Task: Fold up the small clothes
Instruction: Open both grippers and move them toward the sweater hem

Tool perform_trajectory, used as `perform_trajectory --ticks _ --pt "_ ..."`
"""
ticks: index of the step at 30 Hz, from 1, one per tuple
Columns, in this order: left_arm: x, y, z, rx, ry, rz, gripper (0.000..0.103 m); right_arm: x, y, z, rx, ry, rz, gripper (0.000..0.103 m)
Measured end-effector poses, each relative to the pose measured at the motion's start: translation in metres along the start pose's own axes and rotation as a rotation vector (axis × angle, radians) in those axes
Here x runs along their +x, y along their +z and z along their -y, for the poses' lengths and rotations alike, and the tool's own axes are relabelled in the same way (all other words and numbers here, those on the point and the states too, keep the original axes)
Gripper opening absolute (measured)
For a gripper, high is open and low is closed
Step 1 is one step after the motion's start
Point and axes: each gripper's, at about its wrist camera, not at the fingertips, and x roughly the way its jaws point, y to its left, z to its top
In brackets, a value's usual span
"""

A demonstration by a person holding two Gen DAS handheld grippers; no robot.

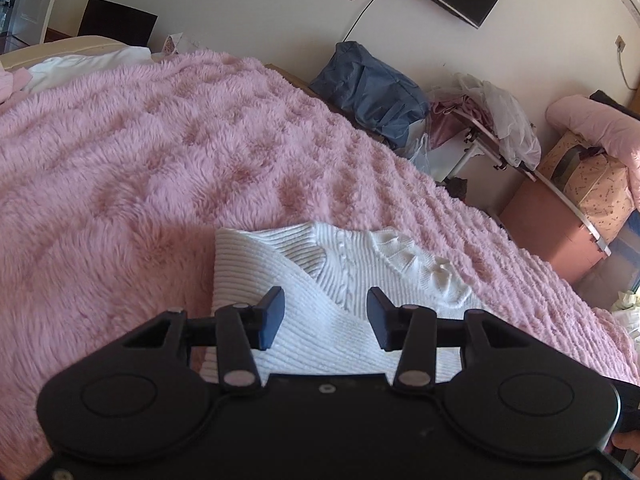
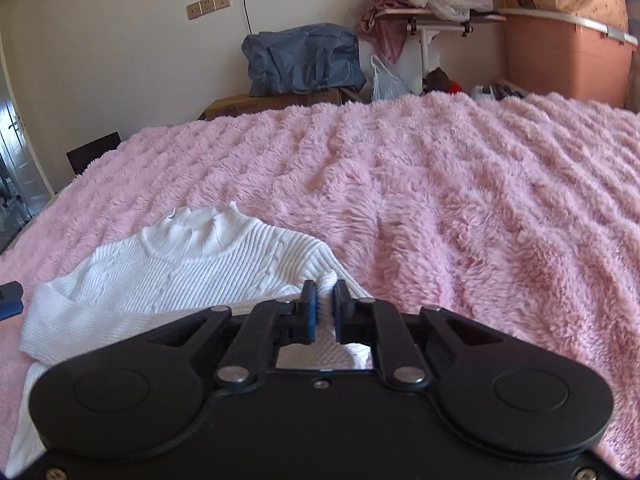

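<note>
A small white ribbed knit sweater (image 1: 320,304) lies on a fluffy pink blanket (image 1: 132,152), with one part folded over its body. My left gripper (image 1: 326,316) is open and hovers just above the sweater, holding nothing. In the right wrist view the sweater (image 2: 188,268) lies at lower left with its collar toward the far side. My right gripper (image 2: 325,310) has its jaws nearly closed, pinching the sweater's right edge near the shoulder. A tip of the left gripper shows at the far left edge (image 2: 10,298).
The pink blanket (image 2: 460,200) covers the whole bed. Beyond its far edge stand a blue bag (image 2: 304,58), a cardboard box (image 2: 272,104), a small cluttered rack (image 2: 436,8) and a pink storage bin (image 2: 568,60). A white pillow (image 1: 88,64) lies at the bed's far left.
</note>
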Motion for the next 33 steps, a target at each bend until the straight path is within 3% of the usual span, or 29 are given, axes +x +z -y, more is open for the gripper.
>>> perform_trajectory --ticks 5,11,14,16,18,22,25,27,30,33 --pt "0.031 -0.013 -0.015 0.017 0.035 -0.056 0.047 0.015 -0.019 0.000 -0.019 -0.041 -0.033 0.009" --pt "0.019 -0.005 -0.010 0.006 -0.004 -0.030 0.047 0.011 -0.022 0.001 0.001 -0.044 -0.015 0.012" --pt "0.001 -0.001 -0.003 0.002 -0.042 -0.018 0.047 -0.013 -0.018 -0.010 -0.013 -0.056 0.065 0.022" --pt "-0.008 -0.005 0.003 0.025 -0.069 -0.016 0.048 -0.025 -0.018 -0.021 -0.048 -0.038 0.105 0.036" --pt "-0.010 -0.012 0.008 0.059 -0.060 -0.030 0.048 -0.032 -0.018 -0.034 -0.086 0.017 0.123 0.041" --pt "0.005 -0.026 -0.002 0.029 -0.033 -0.082 0.048 -0.014 -0.026 -0.052 -0.168 0.011 0.044 0.042" --pt "0.015 -0.033 -0.010 0.014 -0.045 -0.103 0.049 0.005 -0.036 -0.044 -0.144 -0.016 -0.037 0.041" --pt "0.015 -0.030 -0.008 0.013 -0.045 -0.110 0.049 0.008 -0.041 -0.039 -0.128 -0.009 -0.042 0.041" --pt "-0.003 -0.016 -0.003 0.010 -0.069 -0.115 0.049 -0.009 -0.035 -0.038 -0.072 -0.005 -0.037 0.041" --pt "-0.043 -0.005 0.005 0.075 -0.089 -0.104 0.049 -0.047 -0.029 -0.045 -0.064 0.020 -0.015 0.041"
